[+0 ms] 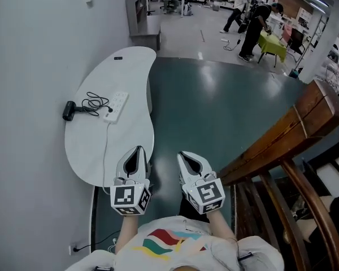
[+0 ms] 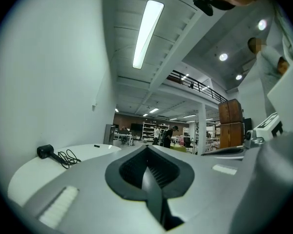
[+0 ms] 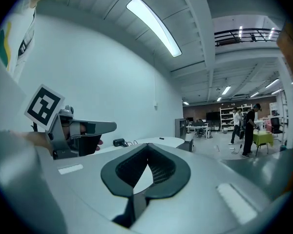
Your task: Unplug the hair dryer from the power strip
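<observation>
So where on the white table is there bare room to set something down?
Bare: far end of the table, between small dark object and power strip; also the near end beside the strip's lead. Crowded mid-table: hair dryer and coiled cord.

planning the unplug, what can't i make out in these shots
Head view: black hair dryer plugged into the white rectangular power strip or not, too small.
Left gripper view: strip hidden behind the grey left tongs; only dryer and coiled black cord show.
Right gripper view: dryer a far speck, strip not made out.
Head view: small dark item on the white curved table, unidentifiable.
</observation>
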Motion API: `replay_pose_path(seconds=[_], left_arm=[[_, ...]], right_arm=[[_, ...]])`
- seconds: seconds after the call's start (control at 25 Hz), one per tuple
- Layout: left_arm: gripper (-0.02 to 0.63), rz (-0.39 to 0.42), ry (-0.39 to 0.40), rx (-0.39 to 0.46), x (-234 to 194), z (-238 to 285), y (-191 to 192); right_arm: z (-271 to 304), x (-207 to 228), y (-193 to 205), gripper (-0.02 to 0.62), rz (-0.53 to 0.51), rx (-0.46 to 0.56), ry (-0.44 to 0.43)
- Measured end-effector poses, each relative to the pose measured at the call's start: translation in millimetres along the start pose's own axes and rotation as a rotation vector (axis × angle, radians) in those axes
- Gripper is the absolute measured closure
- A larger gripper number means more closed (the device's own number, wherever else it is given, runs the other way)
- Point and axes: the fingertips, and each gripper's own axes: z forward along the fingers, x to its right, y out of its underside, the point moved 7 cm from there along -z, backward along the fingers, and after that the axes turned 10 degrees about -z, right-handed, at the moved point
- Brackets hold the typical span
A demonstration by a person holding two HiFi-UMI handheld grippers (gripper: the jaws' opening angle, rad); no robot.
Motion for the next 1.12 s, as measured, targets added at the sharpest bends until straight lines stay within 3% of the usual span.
replay_pose_path(seconds=[0.24, 0.56, 0.92, 1.12], left_arm=[[0.606, -0.001, -0.113, 0.001, -31, 125, 15], [0.606, -0.022, -0.29, 0.067, -77, 304, -15], [0.606, -0.015, -0.394, 0.07, -104, 372, -39], [0.606, -0.011, -0.408, 0.117, -116, 381, -56]], right_arm=[[127, 85, 15, 0.584, -0.034, -0.011, -0.149], [298, 212, -18, 0.584, -0.073, 0.05, -0.325], [371, 249, -32, 0.584, -0.042, 0.064, -0.408], [396, 246, -52, 0.584, -0.091, 0.108, -0.446]])
